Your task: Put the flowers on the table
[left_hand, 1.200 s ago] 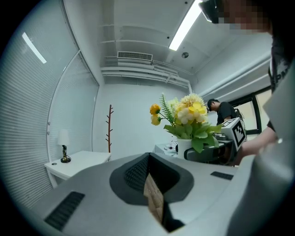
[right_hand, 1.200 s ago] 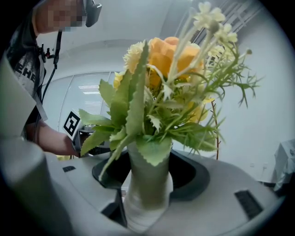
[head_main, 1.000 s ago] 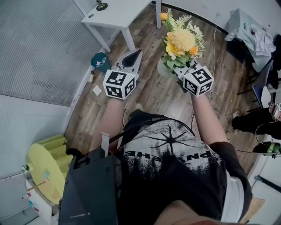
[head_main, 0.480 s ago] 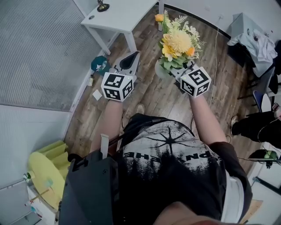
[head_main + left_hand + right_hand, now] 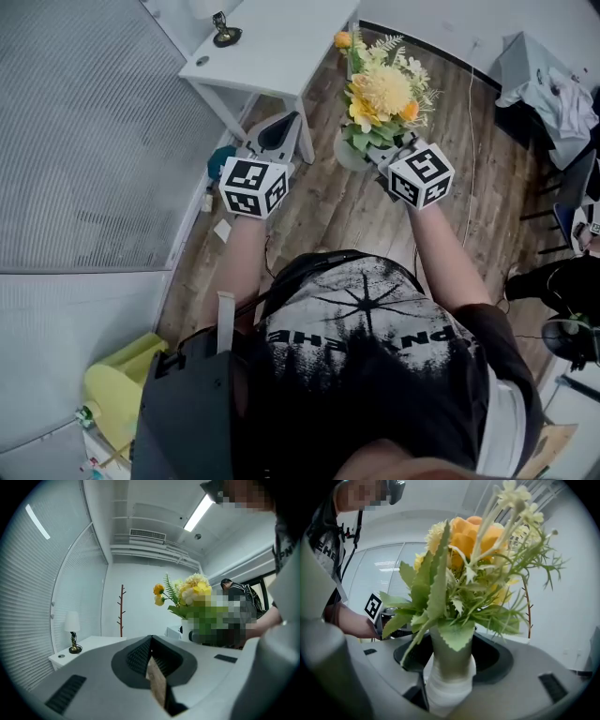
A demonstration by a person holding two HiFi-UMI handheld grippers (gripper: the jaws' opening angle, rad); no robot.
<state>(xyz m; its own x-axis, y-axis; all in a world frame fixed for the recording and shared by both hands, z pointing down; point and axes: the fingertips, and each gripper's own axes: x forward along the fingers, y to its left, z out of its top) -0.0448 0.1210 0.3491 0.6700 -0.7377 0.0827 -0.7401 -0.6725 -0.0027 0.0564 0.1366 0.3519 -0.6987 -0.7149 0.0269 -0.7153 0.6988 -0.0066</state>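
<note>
A bunch of yellow and orange flowers with green leaves stands upright in a white vase. My right gripper is shut on it and holds it in the air above the wooden floor. Up close, the white-wrapped base sits between the jaws of the right gripper. My left gripper is shut and holds nothing, level with the right one. A white table lies just ahead of it, also seen as the table in the left gripper view, where the flowers show at right.
A small lamp stands on the table's far left corner. On the floor lie a teal object and a paper scrap. Clothes hang over a chair at the right. A yellow item sits at lower left.
The table has come nearer and shows more fully at the top. Both grippers keep their pose, and the flowers stay held in the right one.
</note>
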